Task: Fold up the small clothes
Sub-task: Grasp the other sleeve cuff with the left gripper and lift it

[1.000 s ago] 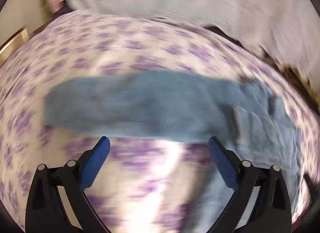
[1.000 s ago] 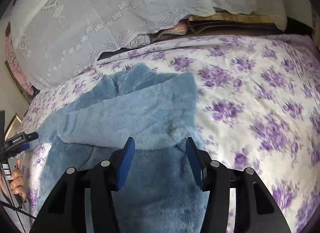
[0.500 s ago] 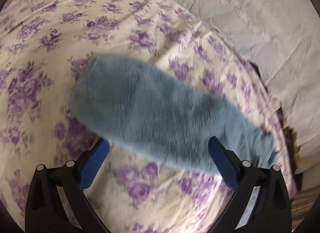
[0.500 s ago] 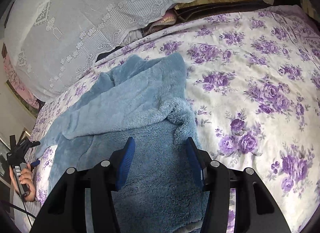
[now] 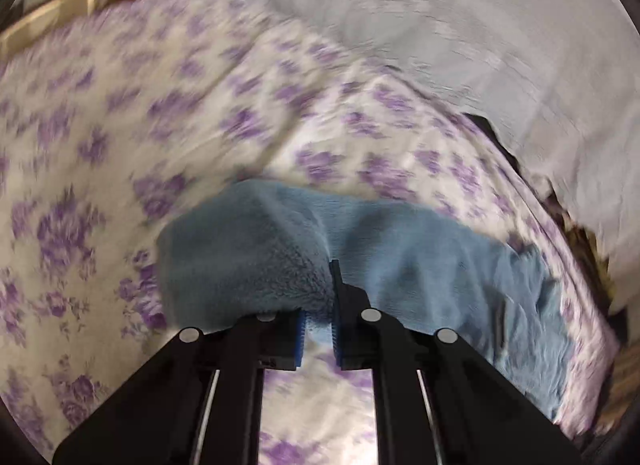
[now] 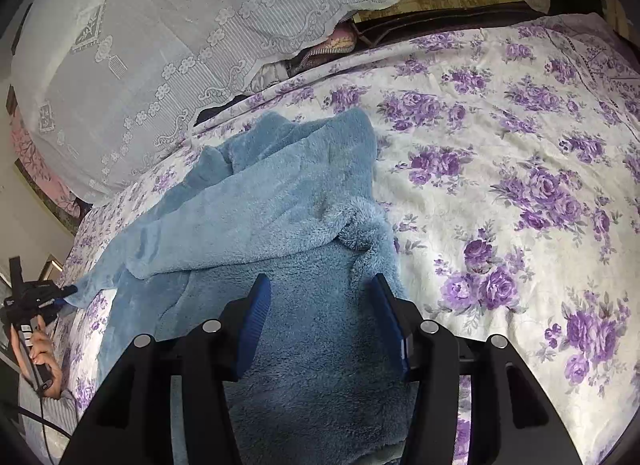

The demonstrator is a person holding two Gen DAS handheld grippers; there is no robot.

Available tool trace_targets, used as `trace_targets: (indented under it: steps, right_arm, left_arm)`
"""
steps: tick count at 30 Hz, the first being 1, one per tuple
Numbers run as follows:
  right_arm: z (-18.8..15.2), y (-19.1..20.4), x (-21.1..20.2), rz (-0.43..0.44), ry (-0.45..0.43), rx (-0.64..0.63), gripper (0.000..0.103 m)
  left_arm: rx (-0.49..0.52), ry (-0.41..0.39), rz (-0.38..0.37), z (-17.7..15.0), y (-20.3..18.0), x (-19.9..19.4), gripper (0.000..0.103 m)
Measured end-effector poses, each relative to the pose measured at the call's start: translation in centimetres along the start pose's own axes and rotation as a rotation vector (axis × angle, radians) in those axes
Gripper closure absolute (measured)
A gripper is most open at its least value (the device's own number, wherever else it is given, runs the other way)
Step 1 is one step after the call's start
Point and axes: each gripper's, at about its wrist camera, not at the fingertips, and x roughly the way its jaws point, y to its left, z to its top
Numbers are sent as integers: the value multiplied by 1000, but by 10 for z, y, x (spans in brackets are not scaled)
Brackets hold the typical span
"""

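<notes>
L gripper (image 5: 320, 305) just closed, pinching blue fleece garment's (image 5: 248, 257) sleeve end. R gripper (image 6: 320, 321) spread, garment body directly beneath.

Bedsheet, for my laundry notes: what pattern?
Purple flowers on white bedsheet, clearest in right wrist view.

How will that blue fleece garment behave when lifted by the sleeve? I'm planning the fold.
Probably floppy: the blue fleece garment already lies in soft bunched folds on the floral bedsheet. It looks thick and plush, so it should grip rather than slip; the left gripper has just closed its jaws on the sleeve end. Likely light, trailing behind.
</notes>
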Motion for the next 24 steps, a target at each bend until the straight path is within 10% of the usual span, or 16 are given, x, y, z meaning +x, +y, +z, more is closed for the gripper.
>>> trace_targets:
  steps: [24]
  right_arm:
    - [30,18,-24,150,-38,20,50]
  left_arm:
    - [455,-18,-79,-40,-208,-31,94]
